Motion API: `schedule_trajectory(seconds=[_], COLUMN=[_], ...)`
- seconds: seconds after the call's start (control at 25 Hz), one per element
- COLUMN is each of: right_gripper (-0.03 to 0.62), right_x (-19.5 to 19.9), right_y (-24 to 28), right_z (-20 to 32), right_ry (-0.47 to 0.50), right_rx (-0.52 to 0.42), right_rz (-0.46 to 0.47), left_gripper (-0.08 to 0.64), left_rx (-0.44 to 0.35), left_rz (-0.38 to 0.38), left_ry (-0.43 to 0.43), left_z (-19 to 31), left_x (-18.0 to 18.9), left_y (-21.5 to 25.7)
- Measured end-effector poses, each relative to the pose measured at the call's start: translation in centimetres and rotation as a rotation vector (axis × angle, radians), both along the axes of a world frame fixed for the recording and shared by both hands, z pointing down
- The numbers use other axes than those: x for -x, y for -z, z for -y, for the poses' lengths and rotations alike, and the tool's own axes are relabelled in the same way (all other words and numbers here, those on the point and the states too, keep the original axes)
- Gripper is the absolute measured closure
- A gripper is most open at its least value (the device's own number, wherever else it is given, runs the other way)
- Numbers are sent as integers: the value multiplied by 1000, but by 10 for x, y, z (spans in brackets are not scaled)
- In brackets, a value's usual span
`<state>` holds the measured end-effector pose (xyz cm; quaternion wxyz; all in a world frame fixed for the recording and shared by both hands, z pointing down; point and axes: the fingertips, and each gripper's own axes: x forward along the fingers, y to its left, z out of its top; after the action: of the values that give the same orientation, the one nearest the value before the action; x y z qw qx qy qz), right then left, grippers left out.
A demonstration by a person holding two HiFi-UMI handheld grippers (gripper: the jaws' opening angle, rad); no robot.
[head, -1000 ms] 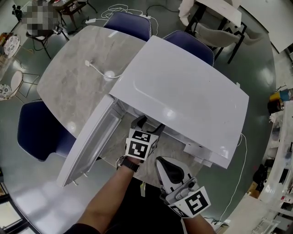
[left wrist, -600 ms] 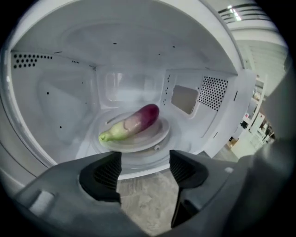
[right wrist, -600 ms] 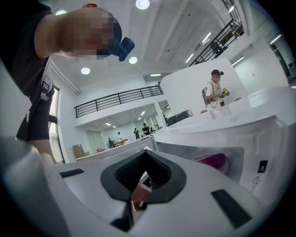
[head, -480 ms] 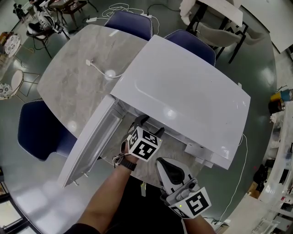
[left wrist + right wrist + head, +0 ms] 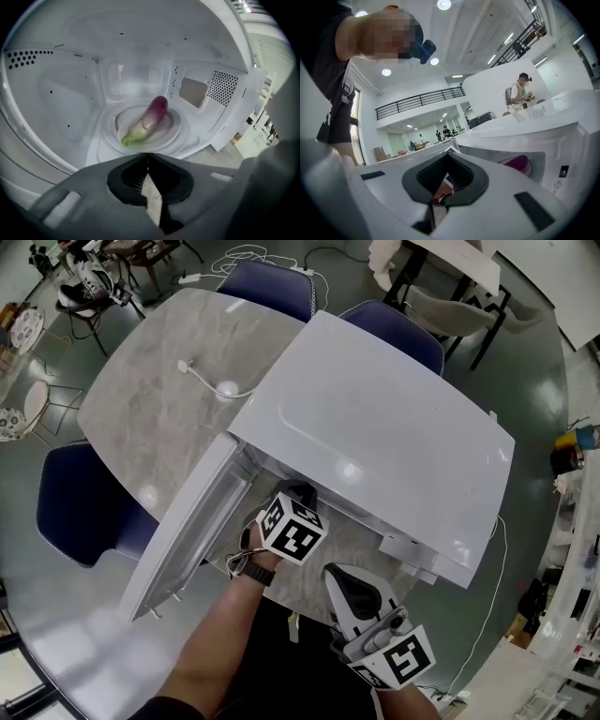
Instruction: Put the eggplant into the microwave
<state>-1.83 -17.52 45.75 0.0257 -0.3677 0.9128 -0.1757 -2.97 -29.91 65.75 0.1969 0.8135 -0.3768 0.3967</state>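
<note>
The eggplant (image 5: 147, 119) already lies inside the microwave (image 5: 375, 427), resting on the round turntable plate (image 5: 174, 135) with its purple end toward 1 o'clock and its pale green stalk end toward 7 o'clock in the left gripper view. The left tool (image 5: 148, 156) sits at the mouth of the cavity, at 6 o'clock of the plate and clear of the vegetable. Its jaws have just been closing and now meet with nothing between them. The right tool (image 5: 449, 154) waits at 5 o'clock of the left one in the head view, jaws together and also empty, with a sliver of purple showing through the opening at its 3 o'clock. The door (image 5: 187, 521) stands swung wide toward 8 o'clock over the desk (image 5: 150, 399). The eggplant looks light and fairly firm, with smooth, glossy skin that would likely slip under hard pads, and its rounded body could roll on the plate (a small nudge might be enough). If it needs shifting, the thick middle, taken across its width with modest pressure, seems the safest hold, since the tapered stalk end offers less surface.
</note>
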Motion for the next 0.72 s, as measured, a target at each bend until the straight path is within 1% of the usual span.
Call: schedule_trajectory(seconds=[0.12, 0.24, 0.44, 0.56, 0.72], right_gripper=[591, 591, 591, 591, 591], right_x=[-1, -2, -6, -13, -16], right_y=[0, -1, -7, -8, 1], right_z=[-2, -3, -2, 0, 3], right_ry=[0, 1, -13, -30, -37], right_rx=[0, 9, 35, 48, 52], right_rz=[0, -2, -25, -48, -68], left_gripper=[551, 551, 549, 551, 551], left_rx=[-3, -11, -49, -90, -138], left_rz=[-9, 2, -13, -57, -126], left_ry=[25, 29, 63, 96, 113], left_z=[1, -1, -6, -17, -27], left_x=[4, 8, 16, 21, 16], left_y=[-2, -3, 2, 13, 30])
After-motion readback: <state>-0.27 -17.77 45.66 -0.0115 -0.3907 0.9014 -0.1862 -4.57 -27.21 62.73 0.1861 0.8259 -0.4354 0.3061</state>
